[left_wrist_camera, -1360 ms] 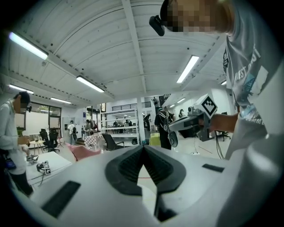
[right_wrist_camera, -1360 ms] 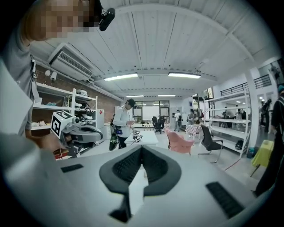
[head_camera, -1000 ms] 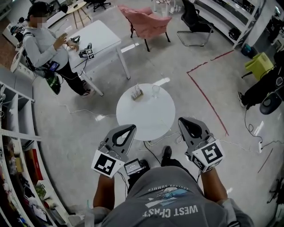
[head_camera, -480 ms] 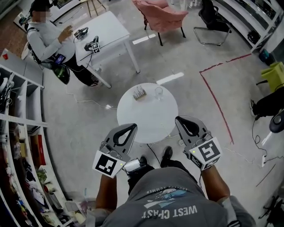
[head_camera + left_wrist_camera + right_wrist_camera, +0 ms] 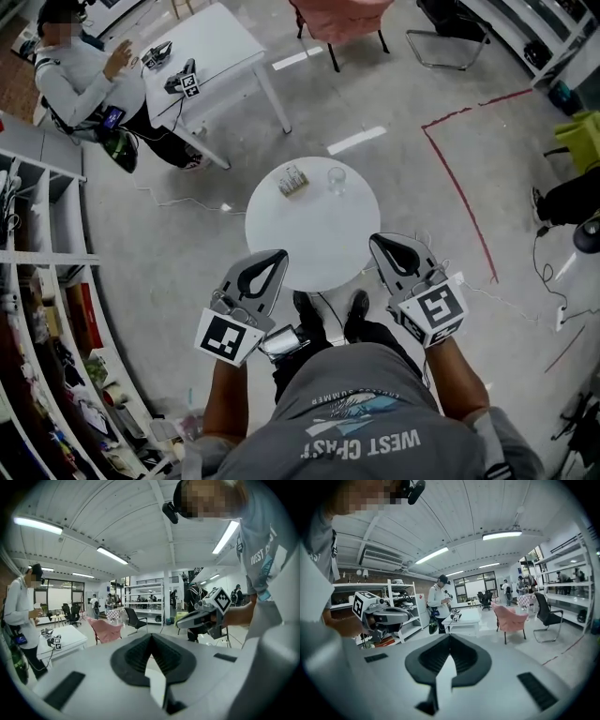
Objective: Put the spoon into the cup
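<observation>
Jaws, left: the left gripper (image 5: 151,637) is keeping its two tips pressed together, with nothing between them
Jaws, right: the right gripper (image 5: 449,637) is likewise closed tip to tip and is carrying nothing
Head view, table: the round white table (image 5: 314,253) is lying at 12 o'clock from the person, who is standing at its near rim
Head view, cup: the clear cup (image 5: 337,178) is standing upright at about 1 o'clock on the tabletop, well apart from both grippers
Head view, spoon: a small holder (image 5: 293,180) is sitting at 11 o'clock on the top, near the cup. Thin pieces are standing in it, and the spoon is probably among them, but it is too small to pick out
Head view, grippers: the left one is hovering by the rim at 7 o'clock, the right one at 4 o'clock
Left gripper view: it is looking out across the room at a pink chair (image 5: 105,630), with the other gripper showing at 2 o'clock. The table and cup are not showing
Right gripper view: it is also looking over the room, and the table is out of frame
Step in hand: judging by this, the person is only getting into place and nothing is grasped yet
Next move: one gripper is going to need opening, tipping down toward the holder at 11 o'clock, and closing on the spoon's handle
</observation>
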Tool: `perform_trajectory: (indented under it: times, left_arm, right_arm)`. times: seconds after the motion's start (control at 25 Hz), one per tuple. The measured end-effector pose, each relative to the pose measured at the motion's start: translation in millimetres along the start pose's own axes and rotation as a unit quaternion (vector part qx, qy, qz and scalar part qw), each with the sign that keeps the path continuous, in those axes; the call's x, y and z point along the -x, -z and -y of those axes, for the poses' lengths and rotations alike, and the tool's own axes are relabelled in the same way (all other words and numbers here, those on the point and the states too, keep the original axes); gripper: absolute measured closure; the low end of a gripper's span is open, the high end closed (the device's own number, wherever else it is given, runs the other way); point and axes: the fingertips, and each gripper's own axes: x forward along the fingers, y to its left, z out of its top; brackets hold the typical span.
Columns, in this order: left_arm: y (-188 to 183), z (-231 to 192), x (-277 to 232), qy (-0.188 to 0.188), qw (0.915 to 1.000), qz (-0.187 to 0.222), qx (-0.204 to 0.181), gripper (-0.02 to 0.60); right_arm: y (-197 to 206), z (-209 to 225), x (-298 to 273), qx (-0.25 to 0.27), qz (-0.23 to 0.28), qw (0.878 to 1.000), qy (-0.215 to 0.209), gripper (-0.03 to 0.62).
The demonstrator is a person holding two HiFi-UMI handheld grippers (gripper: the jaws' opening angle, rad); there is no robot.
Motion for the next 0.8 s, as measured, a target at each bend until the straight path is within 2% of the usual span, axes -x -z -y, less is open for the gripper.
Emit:
perform_trajectory:
  times: [0.16,0.48,0.8]
  left_arm:
    - [6,1,-5,0.026,0.9997,0.001,-0.004,0.579]
    - [22,-6,-9,0.045,0.9988,-0.017,0.013,0.58]
    - [53,-24,-13,0.041,0.9974,-0.047,0.035,0.578]
  right_arm:
    - [13,-1,2,-0.017,-0.01,1.0,0.021,0.592]
    - [34,-1,-4,-0.036,-0.045,0.998,0.035,0.591]
    - [70,7,-24,-0.055,-0.079,0.995,0.037,0.592]
